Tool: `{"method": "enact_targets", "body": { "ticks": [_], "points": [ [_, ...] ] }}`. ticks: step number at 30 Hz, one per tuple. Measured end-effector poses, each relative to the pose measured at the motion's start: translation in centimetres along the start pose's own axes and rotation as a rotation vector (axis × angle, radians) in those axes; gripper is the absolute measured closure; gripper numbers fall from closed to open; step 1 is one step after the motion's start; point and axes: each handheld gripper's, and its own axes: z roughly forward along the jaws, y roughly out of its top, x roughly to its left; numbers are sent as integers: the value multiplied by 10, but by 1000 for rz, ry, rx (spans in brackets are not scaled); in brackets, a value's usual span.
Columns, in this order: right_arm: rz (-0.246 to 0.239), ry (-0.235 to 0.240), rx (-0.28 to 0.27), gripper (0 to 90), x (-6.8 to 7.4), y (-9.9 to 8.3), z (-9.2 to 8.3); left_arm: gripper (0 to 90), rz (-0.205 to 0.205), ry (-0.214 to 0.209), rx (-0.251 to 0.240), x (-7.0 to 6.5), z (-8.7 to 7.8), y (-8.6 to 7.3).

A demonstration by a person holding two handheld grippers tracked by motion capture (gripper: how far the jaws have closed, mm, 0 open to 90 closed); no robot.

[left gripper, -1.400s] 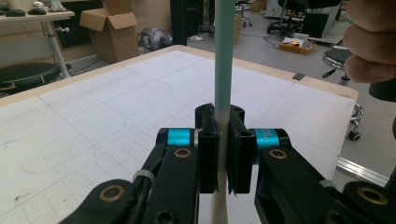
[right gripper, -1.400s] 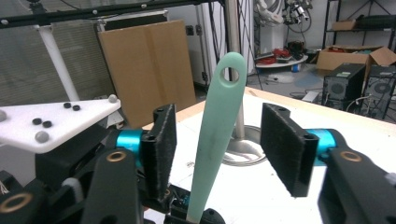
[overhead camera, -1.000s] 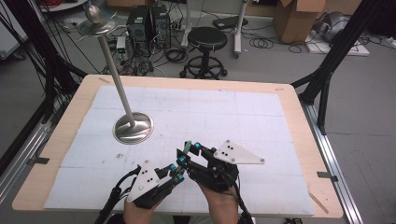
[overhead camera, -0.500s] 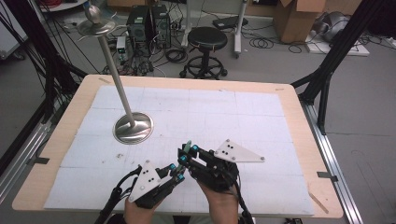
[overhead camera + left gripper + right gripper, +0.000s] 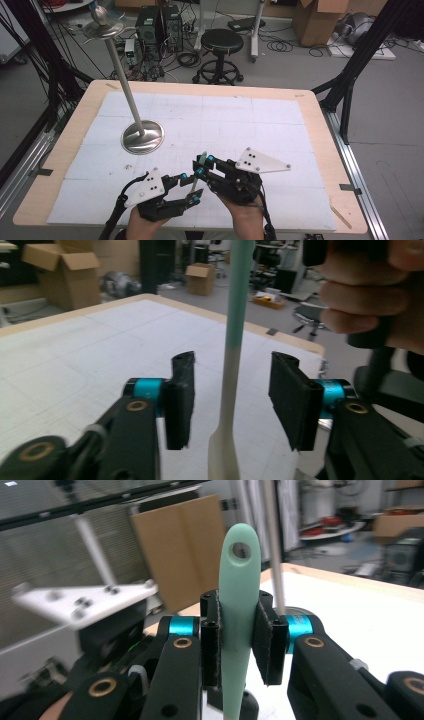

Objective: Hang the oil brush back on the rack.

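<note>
We hold a gripper in each hand low over the near edge of the worktop (image 5: 320,165), which is covered by a white gridded sheet. Between the two grippers runs a slim spatula (image 5: 198,176), mint green at its handle and pale white toward its flat end. Our right gripper (image 5: 239,640) has its fingers clamped on the green handle; in the right gripper view the pads press on both sides of it, and the handle's rounded tip with its hanging hole rises above them. Our left gripper (image 5: 232,390) has just been opening its fingers, and they now stand apart on either side of the spatula's pale shaft without pressing on it; in the left gripper view there is a clear gap between each pad and the shaft. In the high view the left gripper (image 5: 192,187) lies just beside the right gripper (image 5: 202,165), both above the sheet, with the spatula off the worktop. Farther back and to the left on the sheet stands a metal stand (image 5: 142,136) with a round base and a thin tilted pole, well apart from both grippers.
</note>
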Motion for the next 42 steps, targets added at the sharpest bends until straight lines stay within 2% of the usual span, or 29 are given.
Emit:
{"method": "enact_targets", "body": {
  "ticks": [1, 2, 3, 5, 6, 7, 8, 11, 15, 23, 24, 25, 31, 36, 42],
  "points": [
    [-2, 31, -4, 762, -3, 1, -2, 517, -3, -16, -6, 2, -2, 1],
    [-2, 31, -4, 762, -3, 1, -2, 514, -3, -16, -6, 2, -2, 1],
    [-8, 87, 0, 762, -8, 3, -4, 511, -21, -66, -11, 6, -6, 3],
    [-7, 136, -3, 761, -13, 4, -7, 508, -19, -90, -9, 8, -8, 4],
    [-7, 154, -8, 761, -15, 4, -8, 507, -23, -113, -6, 9, -9, 5],
    [-7, 154, -8, 761, -15, 4, -8, 506, -23, -113, -6, 9, -9, 5],
    [-8, 211, -15, 761, -19, 5, -9, 505, -19, -148, 0, 10, -10, 6],
    [-17, 327, -16, 760, -24, 6, -10, 503, -24, -210, 5, 11, -10, 7],
    [-56, 459, -8, 760, -30, 5, -6, 507, -24, -291, 16, 10, -9, 8],
    [-101, 616, 2, 760, -31, 4, 3, 520, -16, -395, 42, 6, -6, 7],
    [-105, 645, 1, 760, -30, 4, 4, 522, -16, -395, 42, 6, -6, 7],
    [-117, 672, -1, 760, -30, 3, 5, 529, -12, -415, 40, 5, -7, 7],
    [-117, 721, 1, 759, -31, 2, 7, 626, 2, -444, 35, 6, -8, 6],
    [-117, 743, 5, 758, -30, 1, 8, 674, 17, -468, 40, 4, -7, 5],
    [-111, 755, 0, 758, -30, -1, 9, 736, 21, -476, 35, 4, -7, 5]
  ]
}}
